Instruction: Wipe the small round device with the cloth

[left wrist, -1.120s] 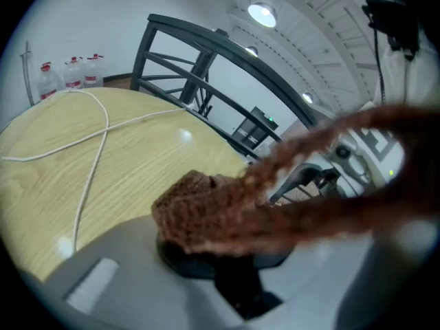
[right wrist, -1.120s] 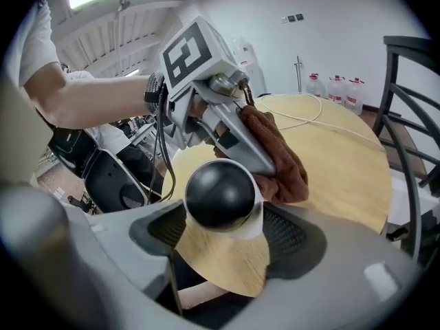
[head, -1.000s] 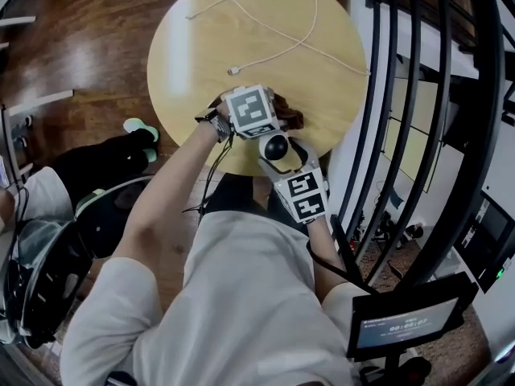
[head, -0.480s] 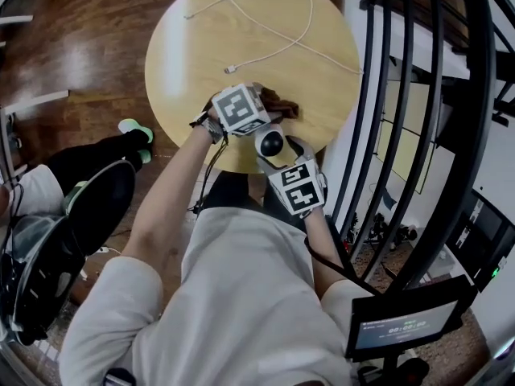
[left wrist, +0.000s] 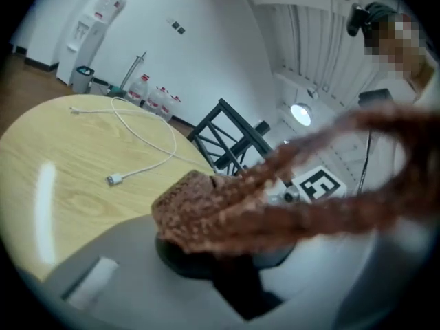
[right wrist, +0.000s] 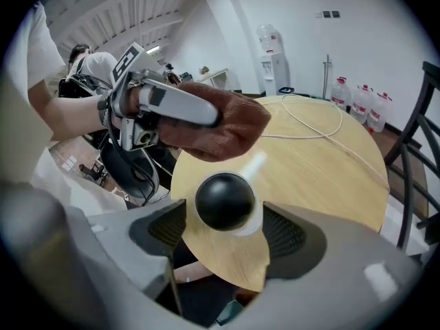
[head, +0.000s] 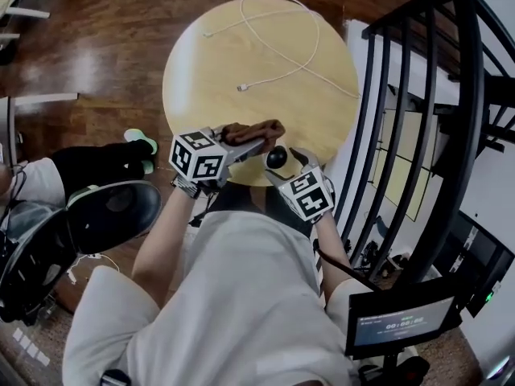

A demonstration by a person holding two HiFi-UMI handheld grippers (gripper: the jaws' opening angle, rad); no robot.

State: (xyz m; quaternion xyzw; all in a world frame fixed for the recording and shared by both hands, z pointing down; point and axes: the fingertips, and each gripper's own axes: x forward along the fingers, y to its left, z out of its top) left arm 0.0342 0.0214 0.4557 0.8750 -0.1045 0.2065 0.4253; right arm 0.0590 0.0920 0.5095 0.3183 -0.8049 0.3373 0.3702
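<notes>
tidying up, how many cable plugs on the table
2: one plug near the table's centre, one by its far-left edge; cable runs off the right side, end hidden.

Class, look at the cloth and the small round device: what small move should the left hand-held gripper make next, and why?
Probably lower the left hand-held gripper slightly so the cloth meets the small round device. The right hand-held gripper grips the device between its jaws, and the cloth sits just above it, seemingly not touching.
</notes>
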